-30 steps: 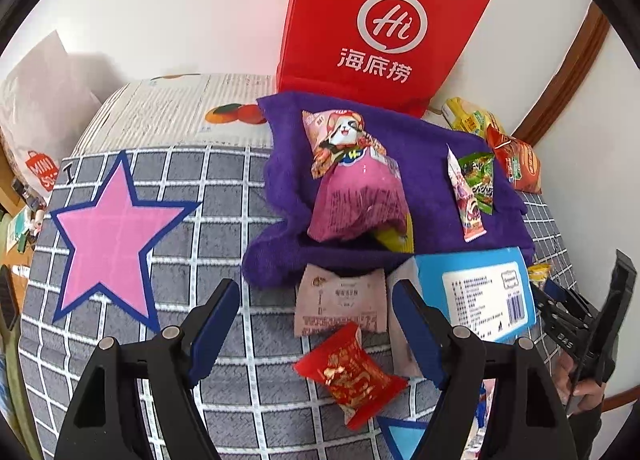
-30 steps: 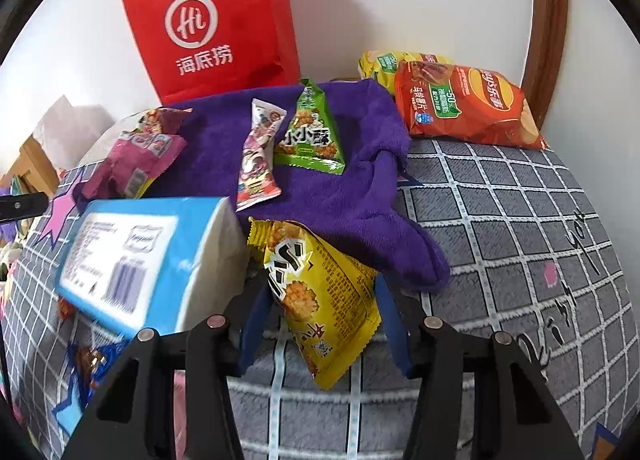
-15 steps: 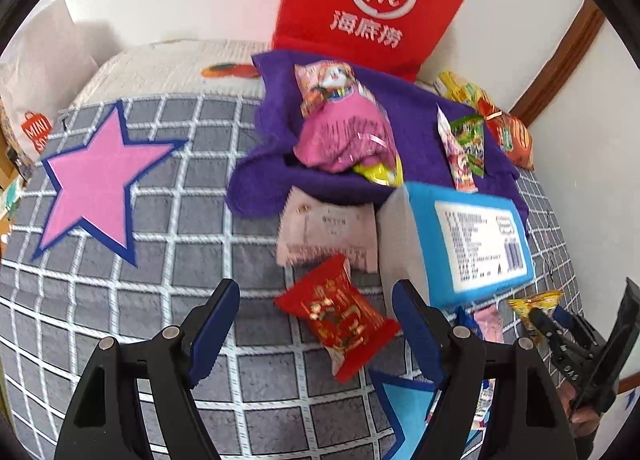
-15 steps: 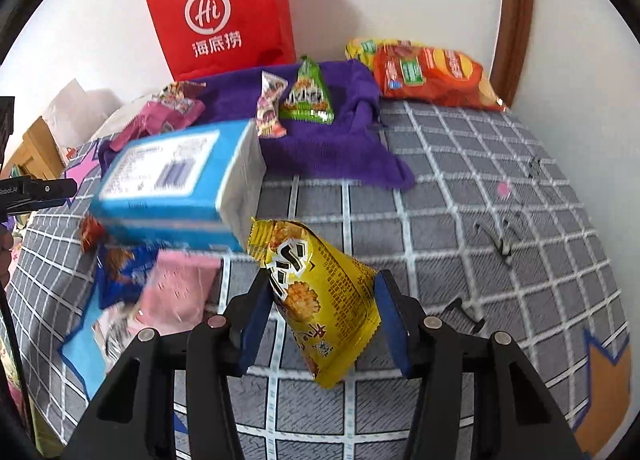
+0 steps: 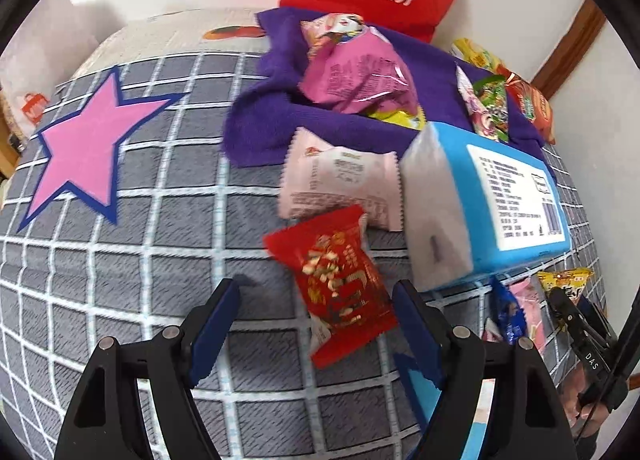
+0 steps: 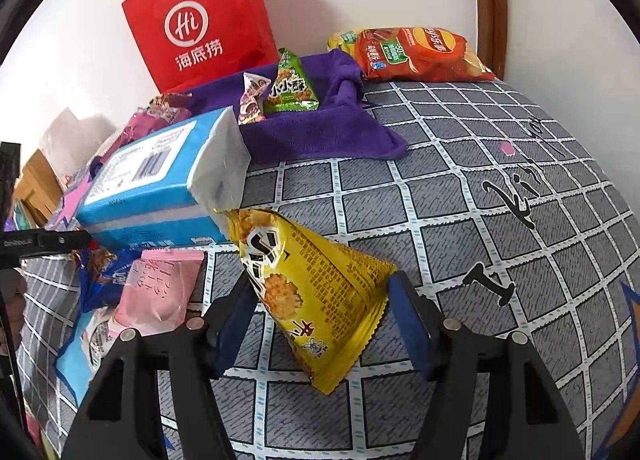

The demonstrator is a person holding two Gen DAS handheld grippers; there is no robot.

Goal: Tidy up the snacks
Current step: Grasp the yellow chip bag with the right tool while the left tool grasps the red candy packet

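We see the left gripper (image 5: 316, 320) with fingers spread wide, the red snack packet (image 5: 336, 284) lying between them on the checked cover (image 5: 140, 260). The right gripper (image 6: 320, 312) probably pinches the yellow snack bag (image 6: 316, 292); the blue box (image 6: 160, 180) lies at ten o'clock.

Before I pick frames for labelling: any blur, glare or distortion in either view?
Left wrist: motion blur smears the red packet and pale pink packet; fisheye bows the grid. Right wrist: sharper, glare on the yellow packet; red bag casts a wall shadow.
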